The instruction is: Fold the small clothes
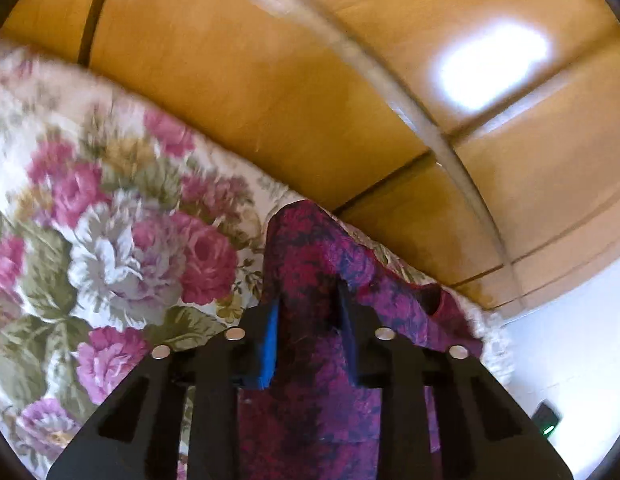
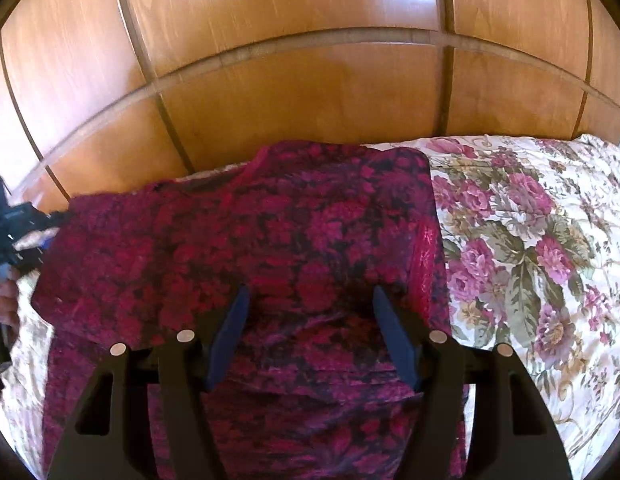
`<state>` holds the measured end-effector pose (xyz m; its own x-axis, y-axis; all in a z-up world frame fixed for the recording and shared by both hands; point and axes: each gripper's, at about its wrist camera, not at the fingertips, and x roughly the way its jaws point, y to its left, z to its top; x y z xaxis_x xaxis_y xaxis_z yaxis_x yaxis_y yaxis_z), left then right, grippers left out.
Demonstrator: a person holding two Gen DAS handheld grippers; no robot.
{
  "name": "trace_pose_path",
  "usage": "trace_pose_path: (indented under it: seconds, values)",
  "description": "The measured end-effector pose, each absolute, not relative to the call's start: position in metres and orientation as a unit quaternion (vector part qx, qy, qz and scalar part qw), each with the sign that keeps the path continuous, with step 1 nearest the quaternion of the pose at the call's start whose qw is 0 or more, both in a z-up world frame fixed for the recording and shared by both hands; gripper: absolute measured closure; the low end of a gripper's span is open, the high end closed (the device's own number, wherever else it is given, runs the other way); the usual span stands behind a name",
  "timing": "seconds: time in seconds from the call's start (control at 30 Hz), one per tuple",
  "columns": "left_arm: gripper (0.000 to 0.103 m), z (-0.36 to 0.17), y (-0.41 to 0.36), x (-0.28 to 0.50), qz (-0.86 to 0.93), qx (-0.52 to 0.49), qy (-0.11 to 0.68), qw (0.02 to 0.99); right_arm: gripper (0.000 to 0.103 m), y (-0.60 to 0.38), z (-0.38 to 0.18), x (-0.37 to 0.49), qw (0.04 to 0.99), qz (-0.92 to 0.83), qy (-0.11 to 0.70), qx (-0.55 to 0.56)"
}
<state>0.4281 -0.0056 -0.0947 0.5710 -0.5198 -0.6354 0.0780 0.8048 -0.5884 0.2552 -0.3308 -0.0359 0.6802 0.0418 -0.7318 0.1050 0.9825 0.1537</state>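
Note:
A dark red and purple flowered garment (image 2: 230, 232) lies spread on the floral bedspread (image 2: 530, 240), its top edge near the wooden panel. My right gripper (image 2: 310, 294) hovers open over the middle of it, with nothing pinched between the blue pads. In the left wrist view a ridge of the same garment (image 1: 310, 248) stands up between the fingers, and my left gripper (image 1: 309, 300) is shut on that fold. The right wrist view shows the left gripper (image 2: 14, 220) at the garment's left edge, with a hand (image 2: 6, 300) below it.
A glossy wooden panelled wall (image 2: 310, 100) rises right behind the bed. The floral bedspread (image 1: 110, 240) stretches to the left of the left gripper. A white wall and a small dark device with a green light (image 1: 546, 420) are at lower right in the left wrist view.

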Motion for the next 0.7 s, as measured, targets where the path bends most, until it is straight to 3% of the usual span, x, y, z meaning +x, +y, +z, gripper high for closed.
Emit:
trace_pose_path:
  seconds: [0.2, 0.27, 0.37, 0.4, 0.6, 0.7]
  values:
    - [0.077, -0.106, -0.039, 0.417, -0.094, -0.096, 0.422, 0.897, 0.036, -0.313, -0.047, 0.263, 0.916, -0.047, 0.399, 0.022]
    - [0.065, -0.117, -0.048, 0.423, -0.069, -0.057, 0.428, 0.899, 0.034, -0.31, -0.049, 0.265, 0.917, -0.056, 0.394, 0.018]
    - [0.061, -0.115, -0.045, 0.419, -0.056, -0.063, 0.426, 0.901, 0.033, -0.308, -0.051, 0.264, 0.919, -0.062, 0.39, 0.016]
    - [0.054, -0.112, -0.041, 0.417, -0.051, -0.071, 0.427, 0.9, 0.033, -0.308, -0.051, 0.264, 0.919, -0.062, 0.389, 0.016]
    - [0.053, -0.083, -0.023, 0.353, -0.06, -0.095, 0.388, 0.915, 0.032, -0.306, -0.051, 0.262, 0.923, -0.062, 0.381, 0.016]
    - [0.053, -0.096, -0.043, 0.329, -0.062, -0.028, 0.408, 0.91, 0.032, -0.306, -0.052, 0.263, 0.923, -0.063, 0.38, 0.013]
